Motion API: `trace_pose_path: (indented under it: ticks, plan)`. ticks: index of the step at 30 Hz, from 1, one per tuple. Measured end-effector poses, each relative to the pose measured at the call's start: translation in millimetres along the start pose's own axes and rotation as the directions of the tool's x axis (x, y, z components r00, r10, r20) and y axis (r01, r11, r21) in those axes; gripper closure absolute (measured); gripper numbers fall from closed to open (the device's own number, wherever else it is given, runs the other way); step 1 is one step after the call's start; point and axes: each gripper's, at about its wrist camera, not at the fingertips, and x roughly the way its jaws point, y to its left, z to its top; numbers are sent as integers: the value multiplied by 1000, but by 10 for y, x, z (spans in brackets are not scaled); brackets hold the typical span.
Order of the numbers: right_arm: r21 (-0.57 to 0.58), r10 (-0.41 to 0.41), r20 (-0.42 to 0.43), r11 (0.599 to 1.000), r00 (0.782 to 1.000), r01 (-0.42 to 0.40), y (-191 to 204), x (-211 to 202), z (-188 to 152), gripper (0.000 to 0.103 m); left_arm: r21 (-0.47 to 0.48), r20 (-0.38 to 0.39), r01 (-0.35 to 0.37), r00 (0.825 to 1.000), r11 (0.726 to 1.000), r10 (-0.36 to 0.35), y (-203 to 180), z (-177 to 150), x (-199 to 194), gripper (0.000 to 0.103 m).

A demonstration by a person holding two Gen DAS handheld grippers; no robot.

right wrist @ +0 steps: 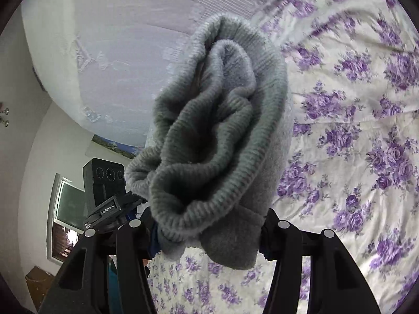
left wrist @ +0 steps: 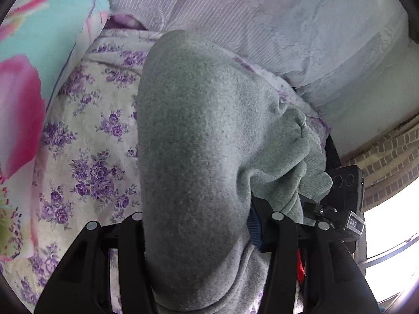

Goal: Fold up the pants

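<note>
Grey fleece fills the space between the black fingers of the left gripper (left wrist: 204, 225): the sweatpants (left wrist: 193, 141) are clamped there, the jaws closed on a thick wad of cloth. From the grip the fabric rises toward twelve o'clock as a broad, smooth, pilled hump with a rounded top. At about three o'clock of that hump the cloth bunches into soft puckered folds, ending in a ribbed edge that runs to the other tool, whose black camera block shows at about four o'clock.

Seen from the right wrist, the right gripper (right wrist: 207, 230) is likewise clamped on the sweatpants (right wrist: 220, 120), its jaws pressed on a gathered bundle. Here the ribbed knit band, bunched into deep loops and folds, stands up from the grip toward twelve o'clock, with plain fleece hanging in a short flap below the pads at six o'clock. The garment hangs between the two tools, held above the bed.

Beyond the cloth lies a floral bedsheet (right wrist: 353, 136), cream with purple roses, spreading from one to five o'clock in the right view. A pale lilac pillow (left wrist: 301, 31) sits at one o'clock in the left view, and a turquoise cushion with pink flowers (left wrist: 39, 52) at ten o'clock. A window (right wrist: 65, 222) shows at eight o'clock in the right view.
</note>
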Motion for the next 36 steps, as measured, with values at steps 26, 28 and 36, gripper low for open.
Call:
trace_pose_path:
  ticks: [26,28,36]
  plan:
    - [-52,-78,10,996,997,78,-409,289,91,46,2,53,-12,999,1000,12,117,-217,436,52]
    - [-24,-112,-6,993,994,112,-533,353,22,46,-29,-4,-20,1000,999,20,226,-269,612,52]
    - [68,-215,-35,974,976,217,-774,424,-180,31,-39,-26,-172,985,984,171,337,-366,862,16]
